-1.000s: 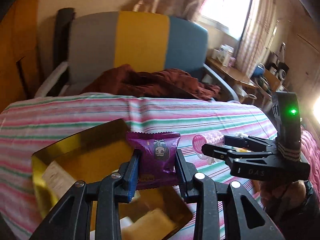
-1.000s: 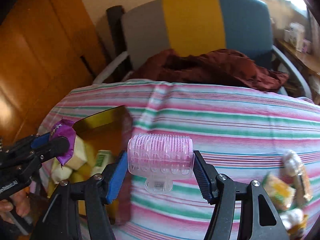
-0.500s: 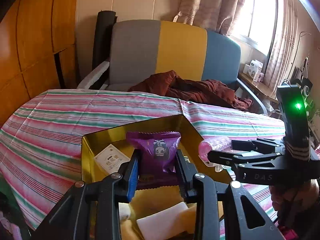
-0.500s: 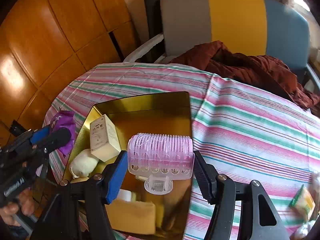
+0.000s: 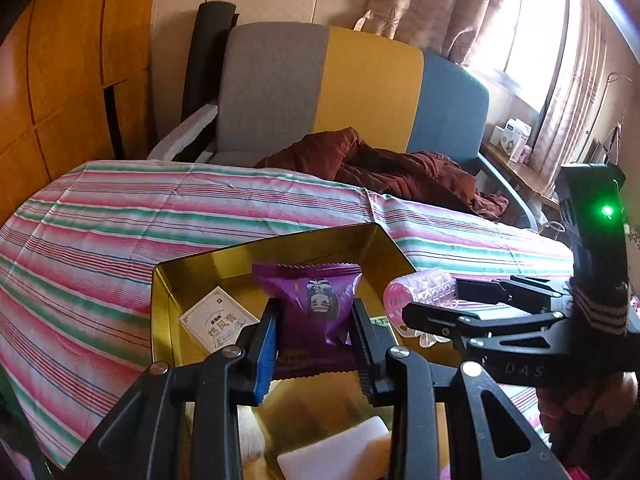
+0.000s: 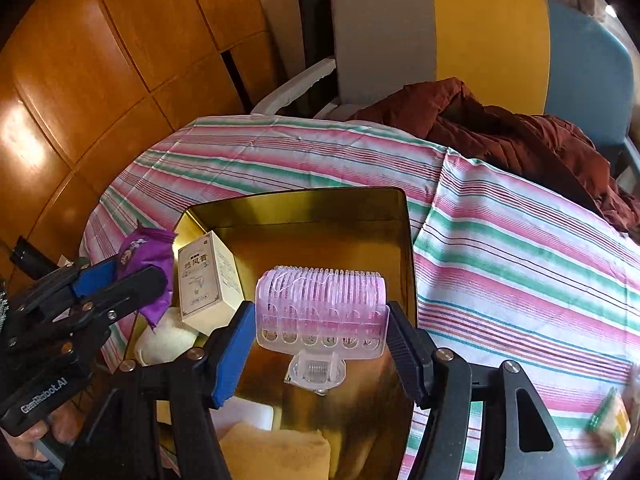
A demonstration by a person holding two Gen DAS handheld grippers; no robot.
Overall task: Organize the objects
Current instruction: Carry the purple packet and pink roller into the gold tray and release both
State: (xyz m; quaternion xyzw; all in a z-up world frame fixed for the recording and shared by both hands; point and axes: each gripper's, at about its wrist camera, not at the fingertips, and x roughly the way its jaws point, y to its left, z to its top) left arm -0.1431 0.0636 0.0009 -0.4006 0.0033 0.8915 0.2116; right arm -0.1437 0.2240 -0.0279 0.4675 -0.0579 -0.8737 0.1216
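Both hover over the shiny gold rectangular tin (image 6: 404,240): left hand-held gripper (image 5: 314,344) clenches the purple foil snack packet (image 5: 316,304), right hand-held gripper (image 6: 320,344) the pink ribbed plastic roller (image 6: 322,308). Releasing together risks collision or the roller bouncing out.

The tin (image 6: 404,240) sits on the table (image 6: 520,264) beneath both tongs. Inside it, a carton (image 6: 208,276) lies left of the right gripper (image 6: 320,344), a pad (image 6: 276,454) under it. Beyond the table stands a chair (image 5: 320,88) bearing a crumpled cloth (image 5: 380,168).
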